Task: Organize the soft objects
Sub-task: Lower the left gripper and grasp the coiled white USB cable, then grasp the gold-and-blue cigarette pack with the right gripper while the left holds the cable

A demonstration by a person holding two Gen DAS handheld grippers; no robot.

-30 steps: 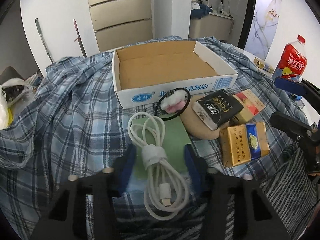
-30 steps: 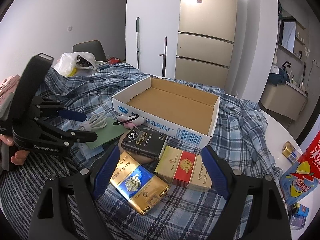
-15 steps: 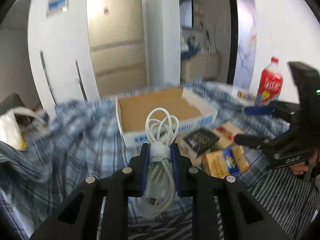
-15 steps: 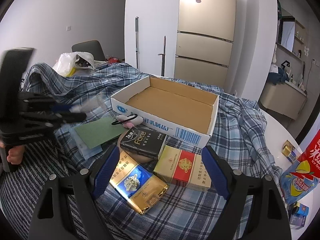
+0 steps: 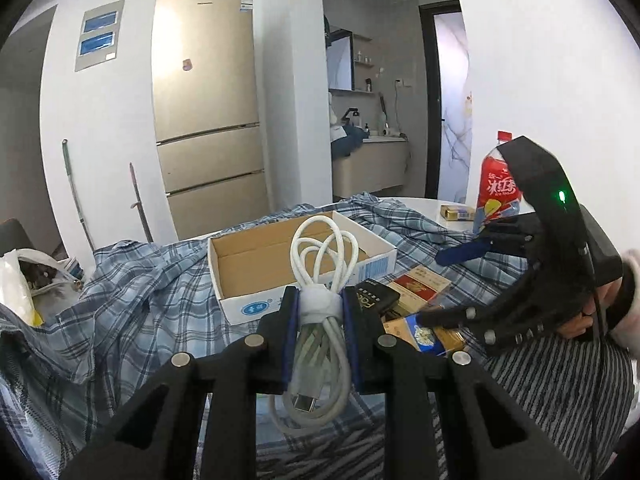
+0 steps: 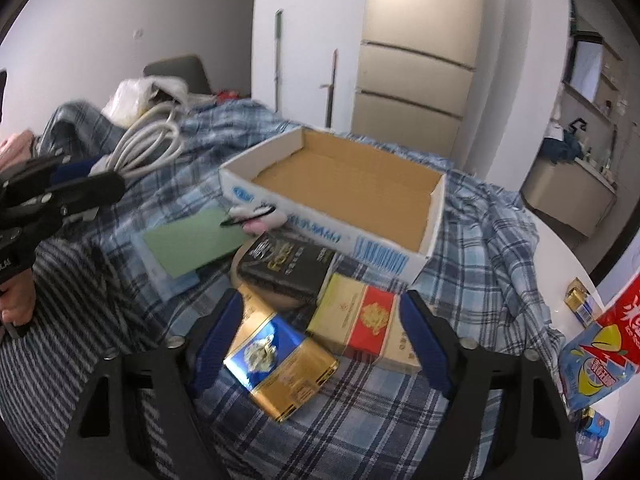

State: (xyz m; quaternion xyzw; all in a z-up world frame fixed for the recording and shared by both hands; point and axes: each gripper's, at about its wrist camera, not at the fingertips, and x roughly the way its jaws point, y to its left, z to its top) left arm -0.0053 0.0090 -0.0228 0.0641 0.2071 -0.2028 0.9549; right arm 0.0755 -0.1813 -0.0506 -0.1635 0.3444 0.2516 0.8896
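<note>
White cable (image 5: 320, 320), coiled and wrapped with a white band, is pinched between the blue pads of the left tongs (image 5: 319, 334) and held up in the air above the checked cloth (image 5: 132, 312), with its loops standing up in front of the cardboard box (image 5: 256, 264) and its plug end hanging down below the pads. Close by, the right tongs (image 6: 324, 340) are spread apart and have just been closing a little; nothing is squeezed between them, and they hang over a gold and blue pack (image 6: 280, 364) and a red and gold pack (image 6: 364, 324) that lie side by side on the cloth. Just past those, a black pack (image 6: 288, 264) rests partly on something tan and round. To its left lies a green sheet (image 6: 192, 240) on top of a light blue one, and a black ring with a pink and white fluffy thing (image 6: 260, 216) sits right against the front wall of the box. The box is open on top and looks empty inside. Off to the right, on the white bench (image 6: 568, 264), stand a red drink bottle (image 5: 500, 196) and a small yellow box (image 5: 458, 212). A striped cloth (image 5: 560, 384) lies at the near edge. Farther back, a white bag (image 6: 140, 96) sits on the left, and a tall beige fridge (image 5: 208, 120) stands by the wall.
</note>
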